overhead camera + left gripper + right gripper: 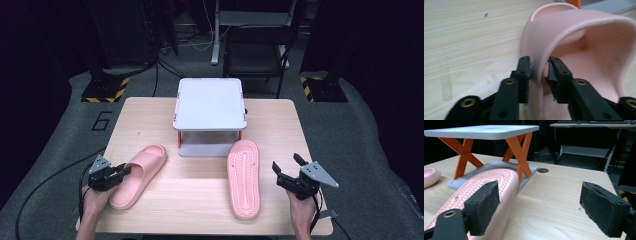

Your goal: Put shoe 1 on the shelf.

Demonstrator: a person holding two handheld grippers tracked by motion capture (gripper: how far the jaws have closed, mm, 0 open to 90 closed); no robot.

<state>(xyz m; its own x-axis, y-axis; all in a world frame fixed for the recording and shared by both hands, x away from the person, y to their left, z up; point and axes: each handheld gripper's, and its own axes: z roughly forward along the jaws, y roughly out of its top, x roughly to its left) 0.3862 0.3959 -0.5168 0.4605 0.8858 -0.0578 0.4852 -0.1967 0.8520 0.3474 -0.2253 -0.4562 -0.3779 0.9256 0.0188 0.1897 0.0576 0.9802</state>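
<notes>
Two pink slippers lie on the wooden table (200, 195). The left slipper (142, 167) rests sole down, and my left gripper (125, 172) is shut on the near side edge of its strap (574, 27), one pad inside the strap and one outside. In the left gripper view my left gripper (539, 65) has the strap wall pinched between its pads. The right slipper (244, 177) lies sole up, its ridged tread (486, 182) showing. My right gripper (286, 162) stands open just to the right of it, with nothing between its jaws (539, 202).
A small grey two-tier rack (210, 102) with orange cross legs (520, 152) stands at the table's back centre, the right slipper's toe reaching its lower tray. The left slipper's toe (430, 176) shows beside it. Dark chairs and cables lie beyond the table.
</notes>
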